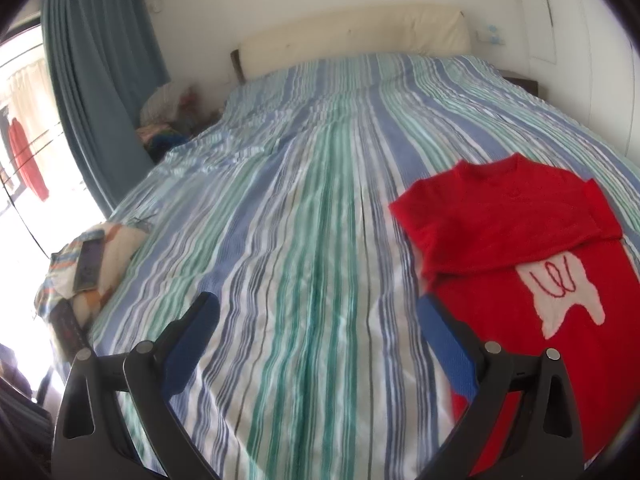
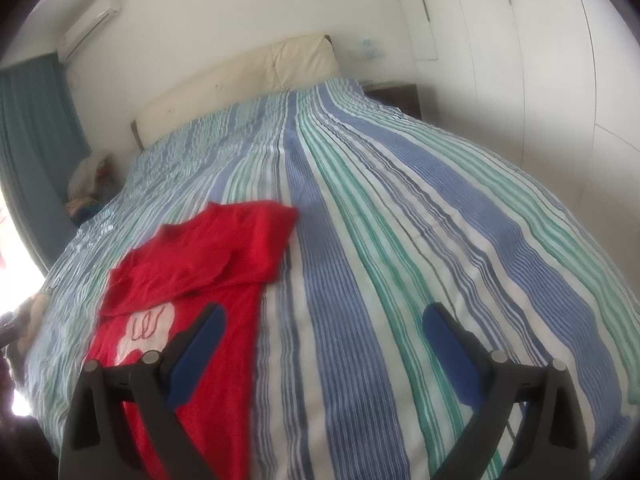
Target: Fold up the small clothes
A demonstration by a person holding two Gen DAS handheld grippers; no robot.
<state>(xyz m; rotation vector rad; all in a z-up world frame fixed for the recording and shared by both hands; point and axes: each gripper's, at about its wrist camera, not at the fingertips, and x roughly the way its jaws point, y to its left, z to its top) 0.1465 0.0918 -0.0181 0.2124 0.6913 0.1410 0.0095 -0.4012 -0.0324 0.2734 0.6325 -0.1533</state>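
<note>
Hovering over the bed, two grippers, left gripper [image 1: 316, 320] and right gripper [image 2: 322, 328], each with jaws spread apart and holding nothing. Lying flat on the striped cover [image 1: 280, 240] between them, one red shirt [image 1: 520, 248], top folded down over a white patch [image 1: 560, 292] bearing an unreadable red scribble. Leaning beyond, one cream headboard [image 1: 356, 36].

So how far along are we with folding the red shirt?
Partly done: the red shirt lies on the striped bed cover with its upper part and sleeves folded down over the body, just above the white print. Nothing is in hand; the left tongs and right tongs are open and empty. The lower body remains unfolded.
</note>
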